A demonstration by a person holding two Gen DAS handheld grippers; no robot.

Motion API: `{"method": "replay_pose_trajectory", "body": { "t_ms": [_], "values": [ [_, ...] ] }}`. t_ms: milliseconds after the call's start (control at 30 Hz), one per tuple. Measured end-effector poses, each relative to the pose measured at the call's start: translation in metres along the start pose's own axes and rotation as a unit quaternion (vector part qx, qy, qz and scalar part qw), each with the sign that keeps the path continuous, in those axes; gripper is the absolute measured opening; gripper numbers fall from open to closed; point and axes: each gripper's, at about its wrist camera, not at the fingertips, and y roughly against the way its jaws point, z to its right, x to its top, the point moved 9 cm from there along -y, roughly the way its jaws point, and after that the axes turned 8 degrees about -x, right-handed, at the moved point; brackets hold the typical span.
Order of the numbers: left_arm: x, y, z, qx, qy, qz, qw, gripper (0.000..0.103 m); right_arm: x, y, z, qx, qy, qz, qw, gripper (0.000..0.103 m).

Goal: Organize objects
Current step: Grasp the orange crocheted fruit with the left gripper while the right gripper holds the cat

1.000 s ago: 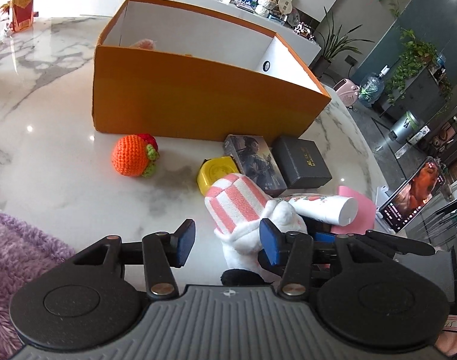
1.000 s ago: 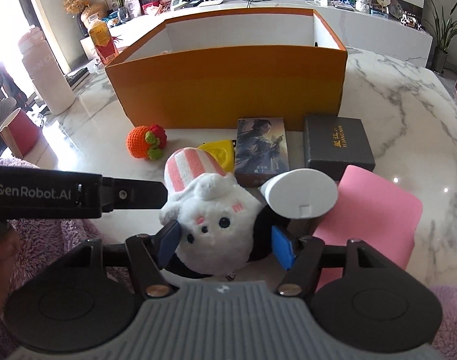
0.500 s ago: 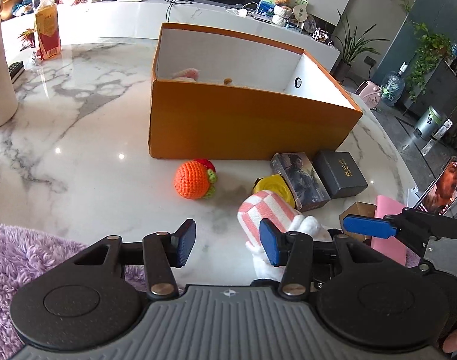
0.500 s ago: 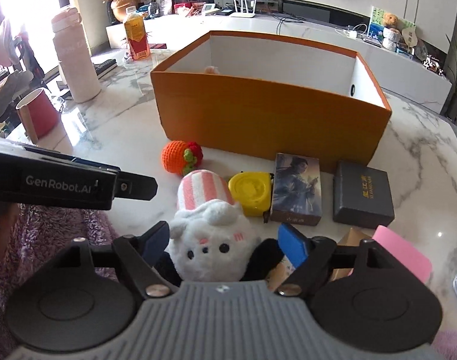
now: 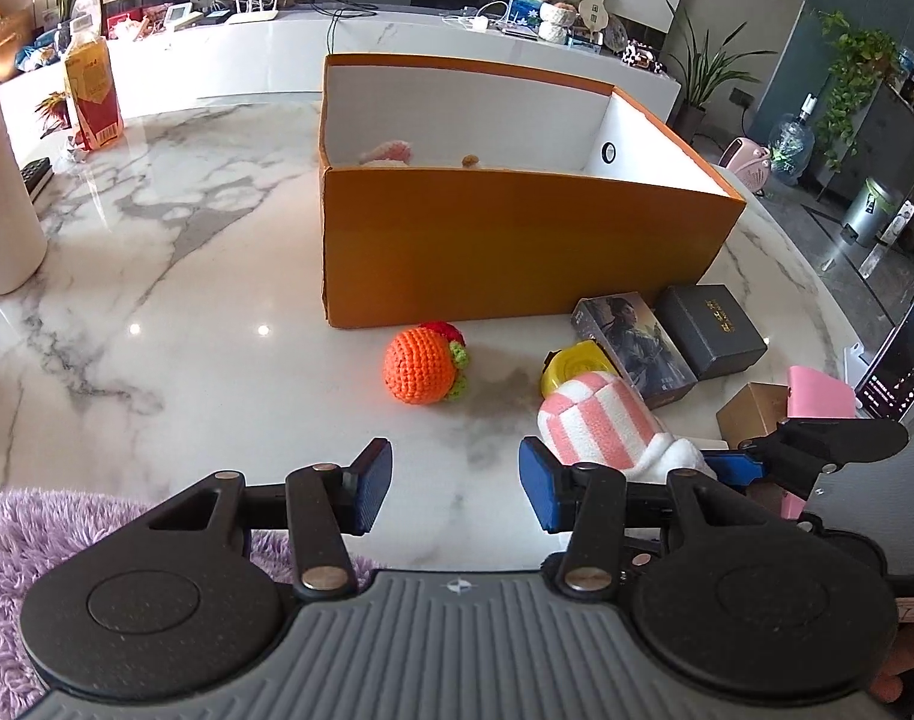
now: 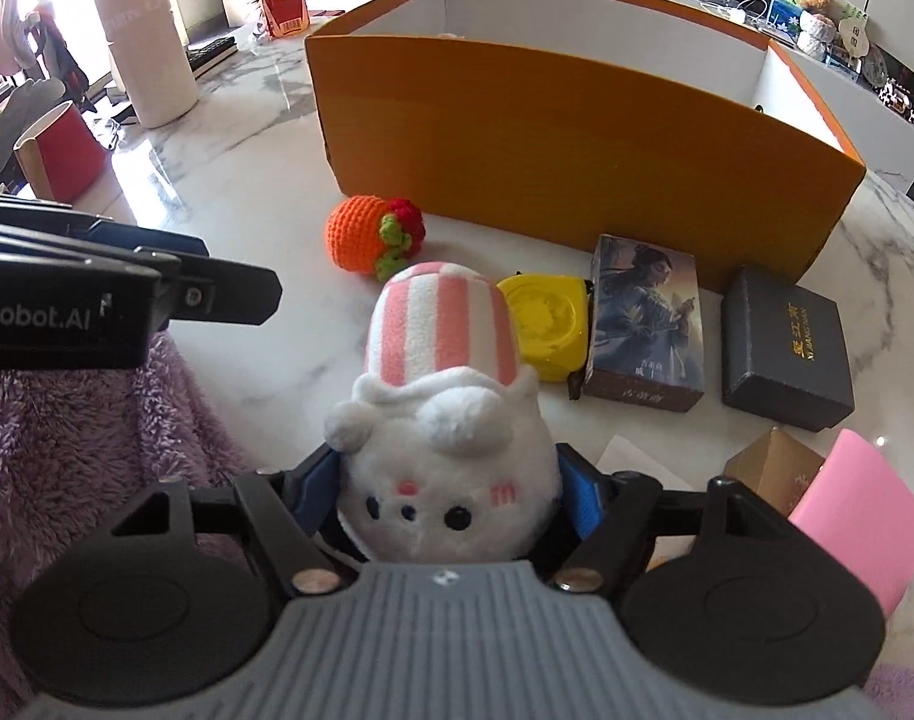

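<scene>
My right gripper (image 6: 450, 489) is shut on a white plush toy (image 6: 444, 480) with a pink-striped hat, held above the marble table (image 6: 264, 192). The plush also shows in the left wrist view (image 5: 601, 426), at the right. My left gripper (image 5: 455, 489) is open and empty, above the table's near edge. An open orange box (image 5: 517, 240) stands behind, with some soft items inside. In front of it lie a crocheted orange ball (image 5: 423, 363), a yellow case (image 6: 544, 324), a picture card box (image 6: 646, 315) and a dark grey box (image 6: 787, 348).
A pink pad (image 6: 859, 510) and a small brown box (image 6: 769, 468) lie at the right. A purple fluffy rug (image 5: 30, 540) covers the near left. A white bottle (image 5: 3, 204), a juice bottle (image 5: 90, 96) and a red cup (image 6: 57, 150) stand at the left.
Both grippers pulled back and up from the objects. The right jaws closed in onto the plush toy. The white tube beside the plush is no longer in view.
</scene>
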Motion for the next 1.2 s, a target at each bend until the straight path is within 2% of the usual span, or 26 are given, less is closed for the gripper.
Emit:
{"method": "replay_pose_trajectory", "body": {
  "t_ms": [133,267,333,500,667,867,967,1033,1067,1200],
  "values": [
    [0.006,-0.002,-0.005,-0.001,-0.010,0.003,0.9999,0.056,0.004,0.004,0.005,0.006,-0.013,-0.005,1.000,0.070],
    [0.015,-0.006,-0.014,0.007,-0.017,0.006,0.9998,0.057,0.020,0.022,0.010,0.012,-0.024,0.023,0.999,0.070],
    [0.020,-0.009,-0.016,0.009,-0.027,0.005,0.9996,0.062,0.031,0.032,0.016,0.012,-0.033,0.040,0.999,0.070],
    [0.028,-0.028,-0.018,0.019,-0.065,-0.011,0.9976,0.064,0.057,0.037,0.036,-0.008,-0.046,0.064,0.997,0.070],
    [0.032,-0.051,-0.015,0.015,-0.078,-0.031,0.9963,0.064,0.069,0.026,0.050,-0.020,-0.059,0.061,0.996,0.070],
    [0.031,-0.075,-0.008,0.037,-0.134,-0.063,0.9883,0.062,0.071,0.011,0.056,-0.008,-0.065,0.049,0.997,0.070],
    [0.029,-0.080,-0.006,0.032,-0.139,-0.075,0.9869,0.061,0.070,0.005,0.057,-0.007,-0.066,0.044,0.997,0.070],
    [0.027,-0.084,-0.006,0.033,-0.139,-0.080,0.9864,0.055,0.070,0.001,0.057,-0.002,-0.070,0.041,0.997,0.070],
    [0.026,-0.085,-0.007,0.033,-0.137,-0.082,0.9866,0.055,0.069,0.000,0.058,0.000,-0.072,0.040,0.997,0.070],
    [0.024,-0.084,-0.007,0.031,-0.131,-0.076,0.9880,0.052,0.066,-0.001,0.057,0.004,-0.076,0.038,0.996,0.070]
  ]
}}
